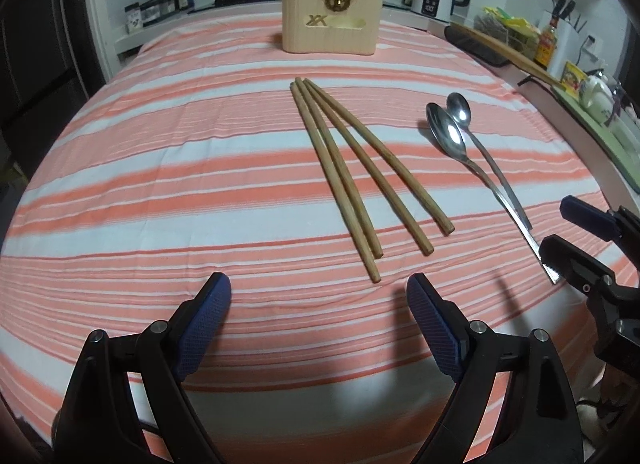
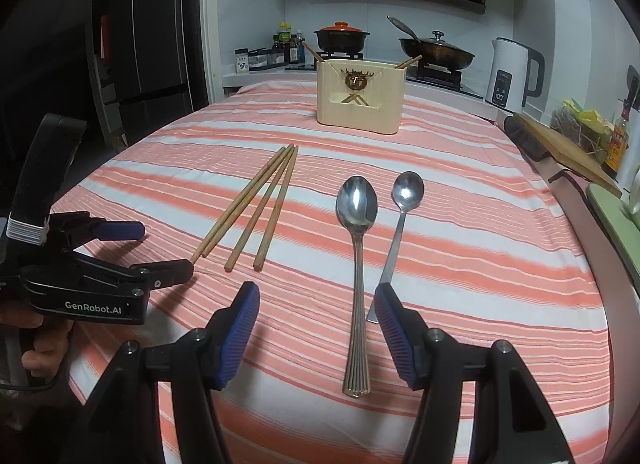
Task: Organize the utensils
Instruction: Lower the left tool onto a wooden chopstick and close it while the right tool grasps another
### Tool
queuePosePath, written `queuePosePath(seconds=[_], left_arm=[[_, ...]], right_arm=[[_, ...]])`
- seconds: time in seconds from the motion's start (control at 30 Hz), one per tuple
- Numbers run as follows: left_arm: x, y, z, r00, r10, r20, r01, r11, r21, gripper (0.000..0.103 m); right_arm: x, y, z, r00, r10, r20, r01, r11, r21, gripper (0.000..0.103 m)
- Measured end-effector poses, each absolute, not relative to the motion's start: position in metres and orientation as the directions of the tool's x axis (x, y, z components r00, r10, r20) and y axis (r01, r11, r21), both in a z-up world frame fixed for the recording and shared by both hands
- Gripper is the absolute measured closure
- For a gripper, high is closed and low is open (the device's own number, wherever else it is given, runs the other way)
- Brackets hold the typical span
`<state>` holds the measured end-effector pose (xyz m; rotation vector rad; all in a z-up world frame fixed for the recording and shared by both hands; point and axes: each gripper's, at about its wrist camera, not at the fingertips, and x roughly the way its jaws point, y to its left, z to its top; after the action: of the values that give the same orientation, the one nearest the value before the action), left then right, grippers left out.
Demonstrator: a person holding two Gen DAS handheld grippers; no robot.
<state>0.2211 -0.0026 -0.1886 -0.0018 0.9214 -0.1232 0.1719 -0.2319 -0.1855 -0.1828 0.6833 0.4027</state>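
Several wooden chopsticks (image 1: 360, 175) lie fanned out mid-table on the striped cloth, their near ends just beyond my left gripper (image 1: 320, 296). That gripper is open with nothing between its pads. To their right lie a large spoon (image 1: 448, 135) and a small spoon (image 1: 460, 109). In the right wrist view my right gripper (image 2: 316, 304) is open, and the large spoon (image 2: 357, 264) has its handle between the fingers, touching neither pad. The small spoon (image 2: 404, 203) ends beside the right finger. A wooden utensil holder (image 2: 360, 95) with chopsticks in it stands at the far end.
A hand (image 2: 40, 344) holds the left gripper (image 2: 160, 248) near the chopsticks (image 2: 256, 207). Beyond the table are a white kettle (image 2: 514, 75), two pots on a stove (image 2: 340, 37), and bottles. A wooden cutting board (image 2: 560, 147) overhangs the right edge.
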Motion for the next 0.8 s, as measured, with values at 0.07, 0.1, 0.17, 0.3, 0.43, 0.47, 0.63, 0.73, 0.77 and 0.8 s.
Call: queuePosePath(seconds=[0.07,0.1,0.17,0.3,0.43,0.47,0.63,0.73,0.77,0.8], left_arm=[[0.222,-0.002,-0.190,0.594,-0.105,-0.797,0.100,0.993,-0.056,0.013],[0.221,-0.002,-0.190,0.594,-0.104,-0.798,0.099,0.994,-0.055,0.014],[0.220,-0.002,-0.189,0.598,-0.100,-0.796,0.101,0.994,-0.049,0.014],[0.221,-0.001,-0.191,0.591,-0.100,-0.800,0.095,0.994,-0.053,0.014],[0.223,-0.002,-0.191,0.590,-0.094,-0.802,0.094,0.994,-0.047,0.016],[0.223,-0.003,-0.190,0.591,-0.095,-0.801,0.097,0.994,-0.046,0.016],[0.226,-0.004,-0.191,0.585,-0.095,-0.806,0.094,0.994,-0.049,0.018],[0.230,-0.007,-0.191,0.587,-0.090,-0.805,0.099,0.994,-0.039,0.021],[0.230,-0.009,-0.191,0.587,-0.089,-0.805,0.104,0.994,-0.034,0.022],[0.231,-0.010,-0.191,0.588,-0.087,-0.804,0.107,0.994,-0.029,0.023]], right_arm=[[0.173,-0.232,-0.186,0.698,0.304,-0.648,-0.423,0.906,-0.031,0.042],[0.173,-0.231,-0.186,0.698,0.304,-0.649,-0.425,0.905,-0.033,0.042],[0.174,-0.233,-0.186,0.697,0.304,-0.650,-0.419,0.907,-0.024,0.042],[0.177,-0.237,-0.187,0.689,0.298,-0.661,-0.403,0.915,-0.007,0.042],[0.178,-0.234,-0.186,0.676,0.302,-0.672,-0.414,0.910,-0.007,0.042],[0.179,-0.233,-0.186,0.676,0.301,-0.673,-0.417,0.909,-0.013,0.042],[0.186,-0.233,-0.183,0.667,0.300,-0.682,-0.412,0.911,-0.003,0.042],[0.196,-0.226,-0.187,0.626,0.328,-0.708,-0.434,0.900,0.033,0.042],[0.200,-0.223,-0.190,0.609,0.341,-0.715,-0.443,0.895,0.050,0.043],[0.204,-0.219,-0.192,0.592,0.354,-0.724,-0.451,0.890,0.067,0.045]])
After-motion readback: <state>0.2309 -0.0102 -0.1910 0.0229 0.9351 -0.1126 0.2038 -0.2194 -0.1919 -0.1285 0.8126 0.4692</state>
